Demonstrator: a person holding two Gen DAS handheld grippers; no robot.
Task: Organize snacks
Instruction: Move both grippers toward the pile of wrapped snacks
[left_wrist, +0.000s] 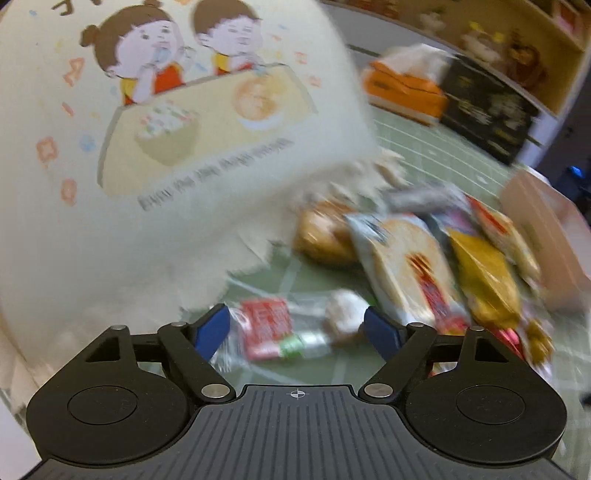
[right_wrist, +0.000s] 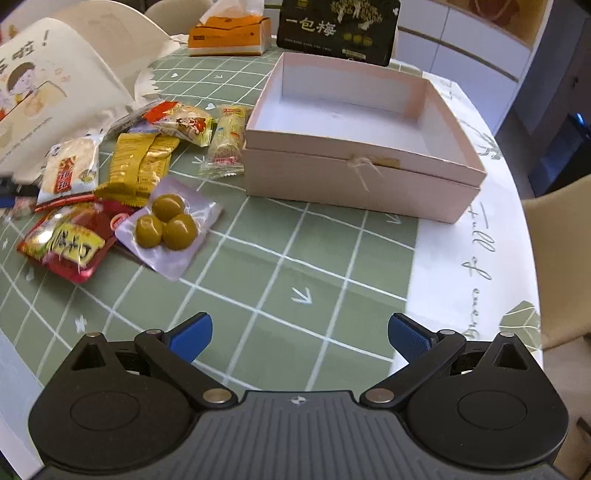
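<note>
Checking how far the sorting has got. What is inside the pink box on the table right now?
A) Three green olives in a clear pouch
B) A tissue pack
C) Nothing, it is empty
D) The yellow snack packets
C: in the right wrist view the pink box shows only its bare white floor, while the olive pouch and yellow packets lie on the tablecloth to its left.

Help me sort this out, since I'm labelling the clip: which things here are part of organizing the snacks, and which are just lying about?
For the job:
snack packets
olive pouch
clear-wrapped snack between the open left gripper fingers
pink box, open
right gripper, open, holding nothing

Lying about:
tissue box
black package
cartoon bag
</note>
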